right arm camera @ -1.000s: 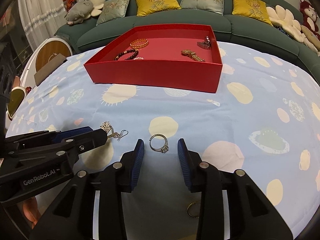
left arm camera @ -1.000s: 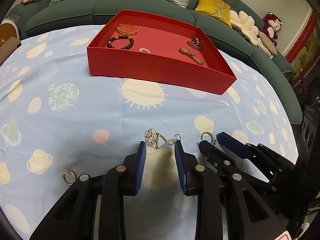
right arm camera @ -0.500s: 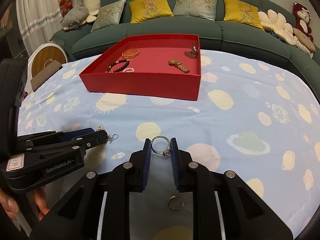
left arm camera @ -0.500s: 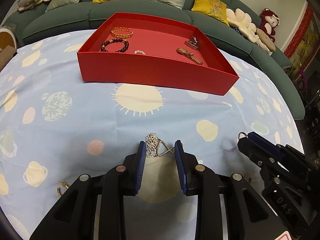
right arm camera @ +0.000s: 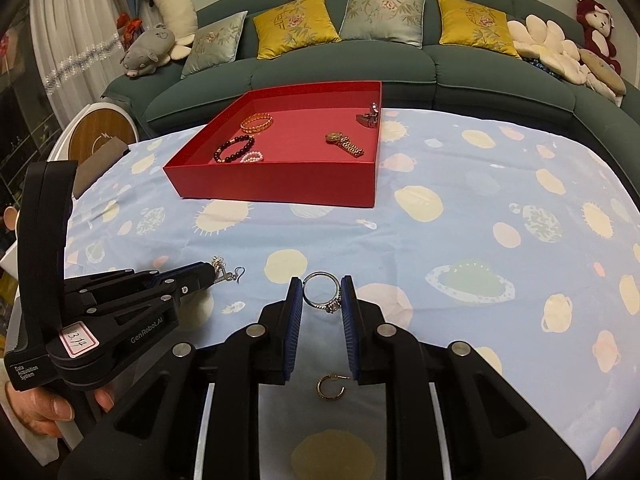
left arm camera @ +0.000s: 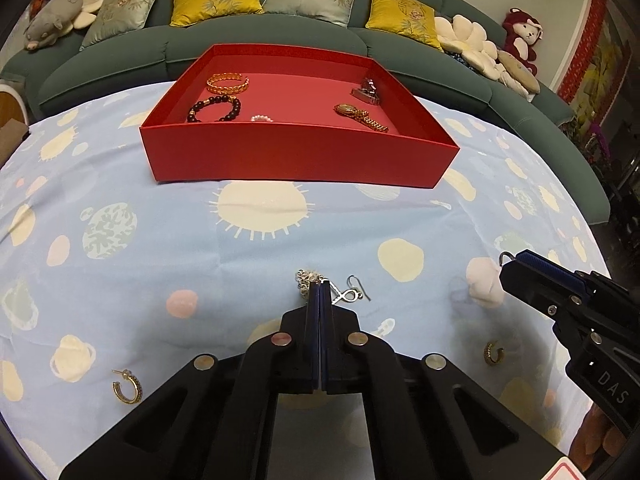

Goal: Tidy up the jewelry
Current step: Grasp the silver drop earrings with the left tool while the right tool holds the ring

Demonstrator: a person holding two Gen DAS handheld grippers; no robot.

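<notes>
Left gripper [left arm camera: 320,289]: jaws pressed together on a silver drop earring [left arm camera: 347,294] with filigree cluster and hook, at the tablecloth [left arm camera: 160,240]. Right gripper [right arm camera: 321,294]: pinching a silver stone-set ring [right arm camera: 322,291], raised above the cloth.

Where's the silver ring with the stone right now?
In the right wrist view the silver ring is clamped between the blue pads of the right tongs, low and centre, above the blue tablecloth, with a gold hoop earring lying just below it.
</notes>
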